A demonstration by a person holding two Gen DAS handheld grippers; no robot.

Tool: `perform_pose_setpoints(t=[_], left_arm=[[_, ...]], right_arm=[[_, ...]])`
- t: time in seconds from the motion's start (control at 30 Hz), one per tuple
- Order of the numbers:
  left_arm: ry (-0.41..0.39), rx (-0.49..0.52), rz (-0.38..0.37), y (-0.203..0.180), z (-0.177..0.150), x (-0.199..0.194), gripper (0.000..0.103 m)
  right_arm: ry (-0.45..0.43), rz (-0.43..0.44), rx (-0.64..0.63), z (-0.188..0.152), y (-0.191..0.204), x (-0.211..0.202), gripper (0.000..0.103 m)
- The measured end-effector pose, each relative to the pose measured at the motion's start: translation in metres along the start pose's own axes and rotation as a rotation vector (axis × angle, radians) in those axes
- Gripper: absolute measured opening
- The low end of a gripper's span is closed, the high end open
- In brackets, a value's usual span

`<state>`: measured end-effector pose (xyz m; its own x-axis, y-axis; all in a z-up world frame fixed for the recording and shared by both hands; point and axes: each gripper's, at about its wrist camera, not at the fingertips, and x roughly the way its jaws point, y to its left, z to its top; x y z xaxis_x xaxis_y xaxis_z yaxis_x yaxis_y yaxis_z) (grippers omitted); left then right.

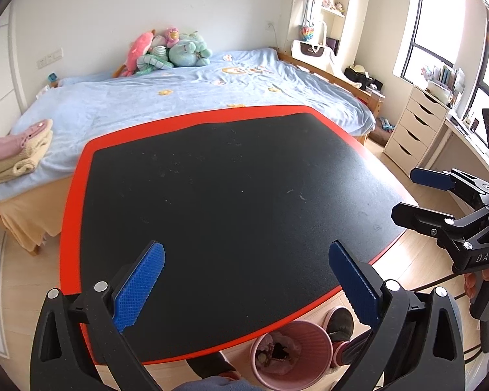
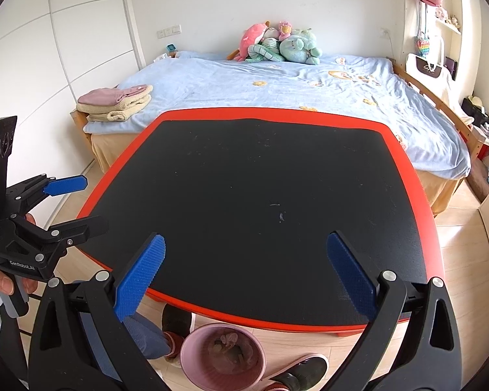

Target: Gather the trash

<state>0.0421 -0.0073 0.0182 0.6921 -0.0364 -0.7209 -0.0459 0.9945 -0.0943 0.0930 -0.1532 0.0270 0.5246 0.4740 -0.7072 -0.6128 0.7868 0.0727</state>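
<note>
**While both grippers hover, trash sits binned**

Your black red-edged table (image 2: 260,195) spans both views. Below its near edge stands the pink bin (image 2: 223,355) holding trash (image 2: 228,347). Left gripper (image 1: 246,288) and right gripper (image 2: 244,280): fingers wide apart, holding nothing.

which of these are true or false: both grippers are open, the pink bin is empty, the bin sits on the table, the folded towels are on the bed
Both grippers are open: true; the left gripper and right gripper hold nothing.
The pink bin is empty: false; it has trash inside.
The bin sits on the table: false; it stands on the floor at the table's near edge.
The folded towels are on the bed: true.
</note>
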Motion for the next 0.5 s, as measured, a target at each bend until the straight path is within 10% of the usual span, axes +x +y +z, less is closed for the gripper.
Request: perform_pose_setpoints(t=[0.5], left_arm=[[-0.018,-0.007,0.007,0.0005,0.0042,-0.0013,0.097]], right_arm=[[0.011,-0.006,0.001,-0.0011,-0.0025,0.0055,0.098]])
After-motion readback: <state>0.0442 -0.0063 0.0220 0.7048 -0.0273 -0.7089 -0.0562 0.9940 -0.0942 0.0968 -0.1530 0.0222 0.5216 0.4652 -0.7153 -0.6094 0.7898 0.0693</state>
